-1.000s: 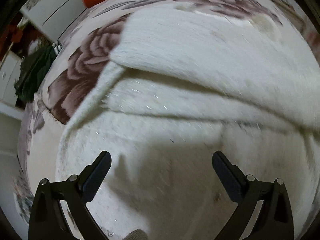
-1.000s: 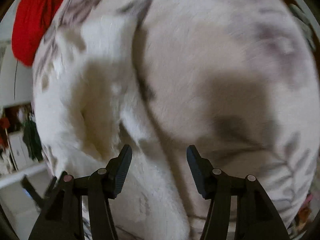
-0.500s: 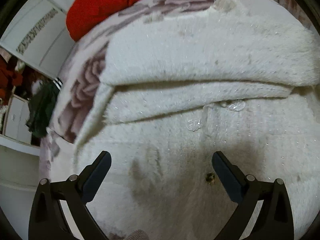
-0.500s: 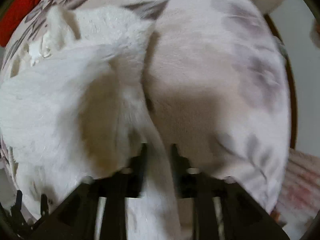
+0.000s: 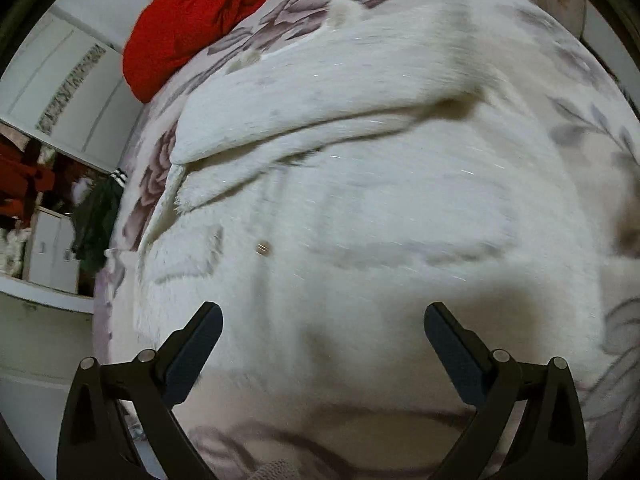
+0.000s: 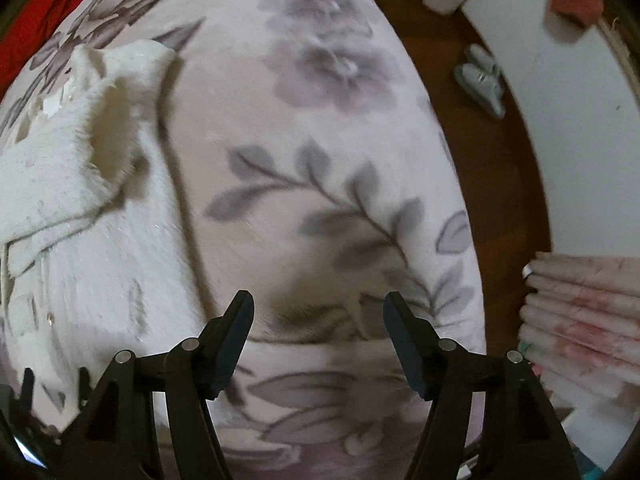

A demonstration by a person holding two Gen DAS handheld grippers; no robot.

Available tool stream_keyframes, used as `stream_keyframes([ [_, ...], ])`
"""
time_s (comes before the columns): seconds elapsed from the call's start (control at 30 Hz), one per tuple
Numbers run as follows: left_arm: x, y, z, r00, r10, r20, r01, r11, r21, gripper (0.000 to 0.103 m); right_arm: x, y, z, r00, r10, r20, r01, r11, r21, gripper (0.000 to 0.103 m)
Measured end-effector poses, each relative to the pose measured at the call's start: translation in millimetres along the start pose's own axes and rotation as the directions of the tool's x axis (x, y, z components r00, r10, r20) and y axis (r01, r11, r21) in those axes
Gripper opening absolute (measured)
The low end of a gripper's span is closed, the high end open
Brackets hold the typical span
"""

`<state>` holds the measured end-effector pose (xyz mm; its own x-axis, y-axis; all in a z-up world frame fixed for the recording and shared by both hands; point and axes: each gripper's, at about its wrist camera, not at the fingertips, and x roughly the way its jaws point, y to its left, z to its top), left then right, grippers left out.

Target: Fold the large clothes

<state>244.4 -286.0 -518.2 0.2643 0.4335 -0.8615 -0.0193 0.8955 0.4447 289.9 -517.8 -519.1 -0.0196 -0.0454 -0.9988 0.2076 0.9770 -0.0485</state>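
Both grippers, left gripper (image 5: 323,330) and right gripper (image 6: 319,320), gape empty, the right's jaws just widened, beside the white fuzzy coat's (image 5: 360,208) edge on the floral bedspread (image 6: 320,168).

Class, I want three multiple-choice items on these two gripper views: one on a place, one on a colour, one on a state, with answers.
1. Where does the white fluffy garment lie?
A on the flowered blanket
B on the floor
C on a chair

2. What colour is the bundle of cloth at the far end of the bed?
A green
B red
C blue

3. How does the right gripper stand?
A shut on the garment
B open, nothing between its fingers
C shut on the blanket

Answers: A, blanket shows around it; B, bright red; B, fingers apart over bare blanket.
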Motion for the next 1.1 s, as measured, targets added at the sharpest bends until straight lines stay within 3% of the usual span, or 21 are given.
stream_keyframes([
  [0.17,-40.3,-73.1,-11.4,0.999,0.014,-0.037,-0.014,1.0,0.02,0.103,11.0,-49.7,-11.6,0.999,0.014,-0.041,-0.016,0.999,-0.044,0.069],
  [0.27,-52.9,-117.3,-10.4,0.998,0.063,-0.021,-0.061,0.996,0.064,0.103,22.9,-85.7,-6.8,0.997,0.02,-0.077,-0.023,0.999,-0.044,0.069],
  [0.33,-43.2,-141.0,-4.6,0.991,0.129,-0.027,-0.125,0.985,0.116,0.103,29.2,-100.5,0.7,0.995,0.035,-0.089,-0.039,0.998,-0.046,0.069],
  [0.4,-24.0,-151.3,4.2,0.972,0.232,-0.025,-0.227,0.965,0.128,0.103,34.3,-108.0,11.8,0.994,0.051,-0.092,-0.057,0.996,-0.062,0.069],
  [0.47,-1.2,-148.3,12.0,0.955,0.292,-0.046,-0.285,0.951,0.122,0.103,35.3,-110.3,23.4,0.99,0.102,-0.094,-0.109,0.991,-0.074,0.069],
  [0.5,10.3,-143.4,15.1,0.953,0.297,-0.065,-0.288,0.951,0.116,0.103,37.5,-109.5,34.3,0.979,0.18,-0.099,-0.188,0.98,-0.072,0.069],
  [0.6,18.9,-129.9,17.1,0.965,0.252,-0.068,-0.247,0.966,0.071,0.099,42.4,-100.5,65.5,0.909,0.401,-0.111,-0.41,0.91,-0.064,0.069],
  [0.7,8.8,-117.5,12.8,0.979,0.199,-0.034,-0.198,0.98,0.024,0.021,49.8,-71.5,103.2,0.79,0.597,-0.138,-0.609,0.791,-0.064,0.077],
  [0.77,2.1,-107.3,10.5,0.987,0.159,-0.028,-0.16,0.987,-0.012,0.02,56.1,-42.4,127.0,0.725,0.671,-0.155,-0.686,0.725,-0.065,0.079],
  [0.8,0.5,-102.4,10.3,0.988,0.155,-0.027,-0.156,0.988,-0.023,0.02,59.1,-29.5,136.3,0.704,0.692,-0.159,-0.707,0.704,-0.064,0.082],
  [0.9,-1.2,-89.6,14.8,0.984,0.176,-0.029,-0.177,0.984,-0.032,0.02,72.2,22.7,166.9,0.619,0.765,-0.18,-0.783,0.619,-0.06,0.085],
  [0.97,0.5,-82.7,20.5,0.978,0.204,-0.033,-0.205,0.978,-0.037,0.02,84.3,56.0,178.7,0.591,0.78,-0.206,-0.802,0.594,-0.054,0.086],
  [1.1,7.3,-77.0,29.0,0.97,0.24,-0.049,-0.242,0.969,-0.048,0.02,109.5,102.1,193.6,0.571,0.779,-0.261,-0.811,0.584,-0.033,0.089],
])
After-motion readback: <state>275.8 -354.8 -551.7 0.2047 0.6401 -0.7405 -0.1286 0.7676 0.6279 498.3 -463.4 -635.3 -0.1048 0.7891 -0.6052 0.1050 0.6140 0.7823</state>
